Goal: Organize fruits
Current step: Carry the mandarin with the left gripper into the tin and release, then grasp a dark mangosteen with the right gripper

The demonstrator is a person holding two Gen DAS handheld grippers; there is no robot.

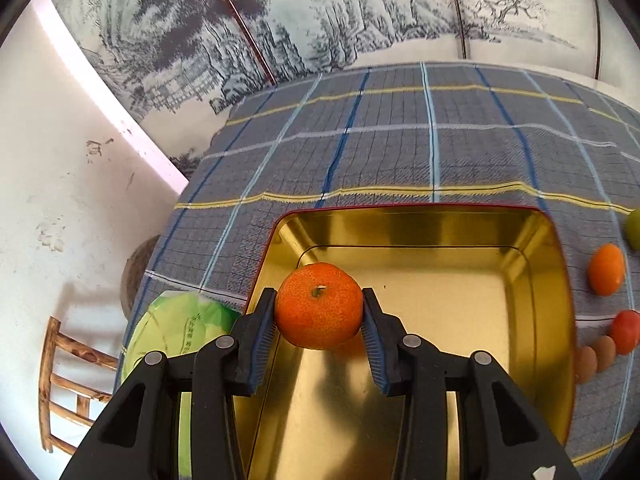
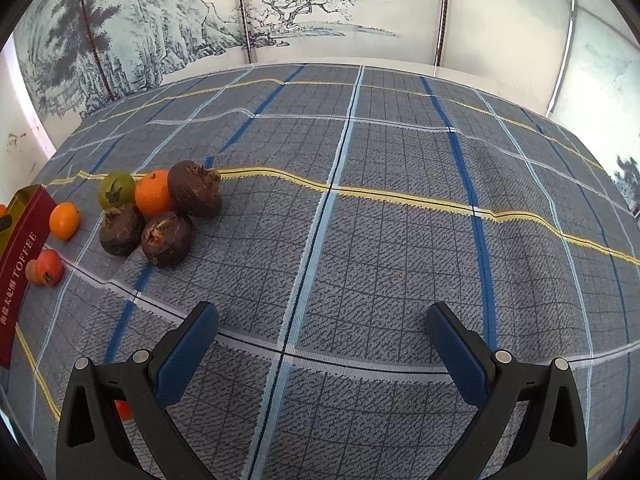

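My left gripper (image 1: 319, 312) is shut on an orange tangerine (image 1: 319, 305) and holds it above the left part of a gold tin tray (image 1: 552, 280) with a red rim. My right gripper (image 2: 320, 340) is open and empty above the checked cloth. To its far left lies a cluster of fruit: a green fruit (image 2: 117, 189), a tangerine (image 2: 154, 193) and three dark brown fruits (image 2: 195, 188). A small orange (image 2: 64, 221) and a red fruit (image 2: 48, 267) lie beside the tray's red wall (image 2: 24, 248).
A blue-grey checked cloth (image 2: 380, 220) covers the table. A green-and-white packet (image 1: 180, 320) lies left of the tray. An orange (image 1: 606, 269), a red fruit (image 1: 626, 331) and a green fruit (image 1: 634, 224) lie right of the tray. A wooden chair (image 1: 68, 384) stands below the table's left edge.
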